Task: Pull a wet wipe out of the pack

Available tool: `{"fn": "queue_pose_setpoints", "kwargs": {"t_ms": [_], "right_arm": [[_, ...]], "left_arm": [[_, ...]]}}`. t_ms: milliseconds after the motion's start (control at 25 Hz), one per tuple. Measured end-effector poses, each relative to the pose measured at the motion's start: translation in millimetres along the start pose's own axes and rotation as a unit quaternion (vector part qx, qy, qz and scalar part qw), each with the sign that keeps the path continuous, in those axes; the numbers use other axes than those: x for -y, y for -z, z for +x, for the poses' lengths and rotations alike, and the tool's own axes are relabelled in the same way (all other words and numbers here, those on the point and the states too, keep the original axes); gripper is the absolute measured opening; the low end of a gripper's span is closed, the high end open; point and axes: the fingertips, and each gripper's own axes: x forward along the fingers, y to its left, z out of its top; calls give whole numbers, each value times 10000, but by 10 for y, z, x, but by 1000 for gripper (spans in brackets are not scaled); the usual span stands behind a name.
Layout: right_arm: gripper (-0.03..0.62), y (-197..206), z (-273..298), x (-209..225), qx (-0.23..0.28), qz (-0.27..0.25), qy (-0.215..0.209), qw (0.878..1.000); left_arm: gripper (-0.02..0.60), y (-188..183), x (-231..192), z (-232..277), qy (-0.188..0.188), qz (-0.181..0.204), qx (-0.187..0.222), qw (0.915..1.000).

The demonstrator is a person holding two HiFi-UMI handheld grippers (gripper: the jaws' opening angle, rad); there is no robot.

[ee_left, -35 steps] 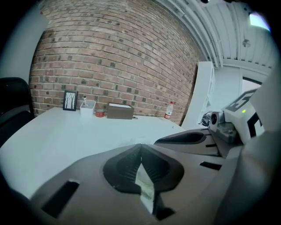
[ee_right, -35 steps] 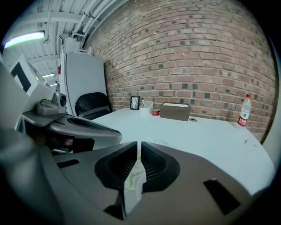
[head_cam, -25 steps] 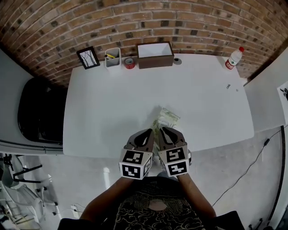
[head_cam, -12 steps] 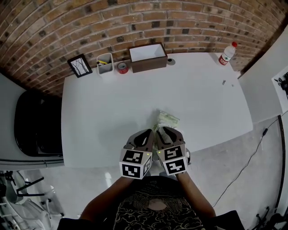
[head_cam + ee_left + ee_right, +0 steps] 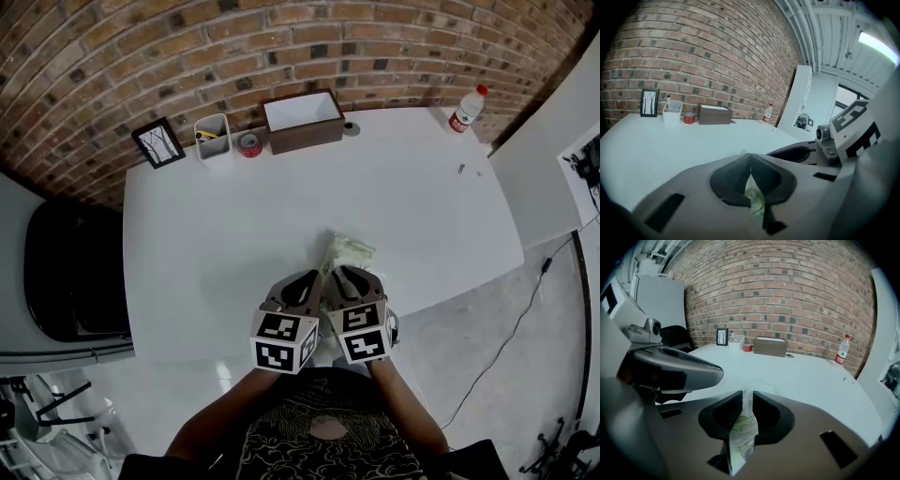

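The wet wipe pack (image 5: 345,253), a pale green and white soft packet, hangs over the near edge of the white table (image 5: 234,225), its near end held between both grippers. My left gripper (image 5: 312,283) is shut on a thin green-white edge of the pack (image 5: 754,199). Beside it on the right, my right gripper (image 5: 339,278) is shut on the pack's crinkled end (image 5: 743,425), which stands upright between its pads. The far end of the pack pokes out beyond the jaws in the head view. No loose wipe shows.
Along the table's far edge by the brick wall stand a small picture frame (image 5: 157,142), a white pen cup (image 5: 213,137), a red tape roll (image 5: 248,143) and a brown box (image 5: 302,119). A bottle (image 5: 462,109) stands at the far right corner. A black chair (image 5: 70,258) sits left.
Both grippers stay together on the pack at the near table edge. Only the head camera has shifted, so the table sits slightly differently in view.
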Motion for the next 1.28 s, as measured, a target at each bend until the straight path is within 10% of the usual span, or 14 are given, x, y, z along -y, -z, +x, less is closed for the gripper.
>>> {"fn": "queue_pose_setpoints", "kwargs": {"t_ms": [1280], "right_arm": [[18, -97, -273, 88, 481, 835, 299, 9949]], "left_arm": [[12, 1, 141, -45, 648, 161, -18, 9978]]}}
